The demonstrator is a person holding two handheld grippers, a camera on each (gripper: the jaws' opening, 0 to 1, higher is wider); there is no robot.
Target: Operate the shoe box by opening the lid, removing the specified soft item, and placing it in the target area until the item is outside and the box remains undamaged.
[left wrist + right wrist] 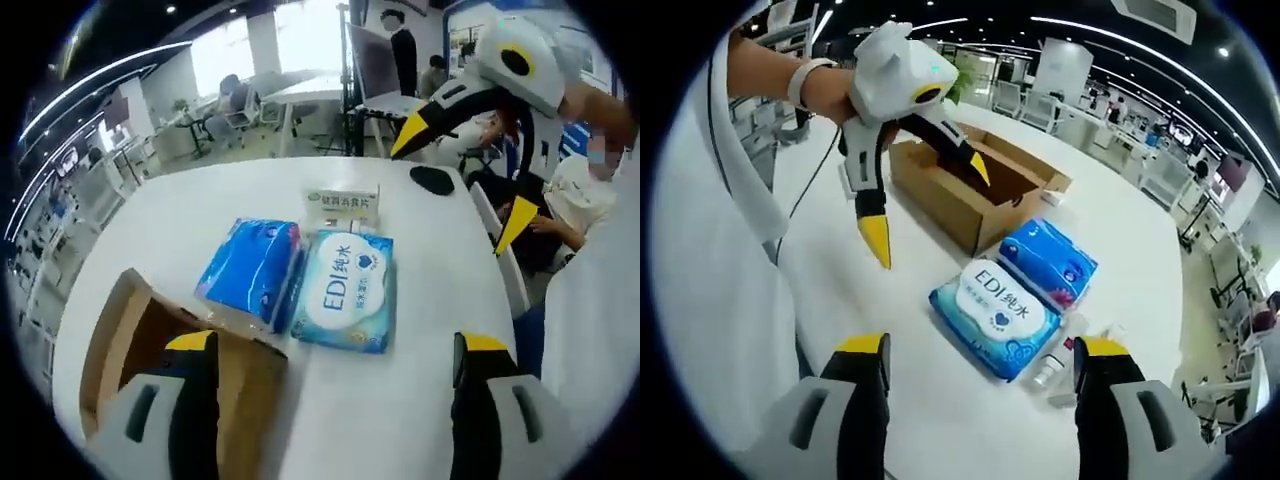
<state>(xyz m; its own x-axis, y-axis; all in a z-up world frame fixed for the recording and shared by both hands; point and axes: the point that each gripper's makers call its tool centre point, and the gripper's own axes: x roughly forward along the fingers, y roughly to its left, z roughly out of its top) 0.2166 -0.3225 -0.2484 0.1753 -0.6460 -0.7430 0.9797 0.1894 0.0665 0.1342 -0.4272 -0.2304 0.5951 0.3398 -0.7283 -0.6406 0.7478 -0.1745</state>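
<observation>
Already the cardboard shoe box [970, 190] stands open on the white desk [400, 400], and two soft packs lie out just beside it: a blue tissue pack [250, 268] touching the box's edge, and a wet-wipe pack [345, 290] printed "EDI" pressed against the tissue pack. That spot looks like the target area, clear of the box so its walls stay unstressed. In the right gripper view the left tongs [930, 205] hang over the box, jaws spread wide and holding nothing, one tip dipping toward the opening, probably to reach for whatever remains inside or to close up. The right tongs [980, 385] hover above the packs, likewise wide open and empty. A small bottle [1055, 365] lies near the wipes.
</observation>
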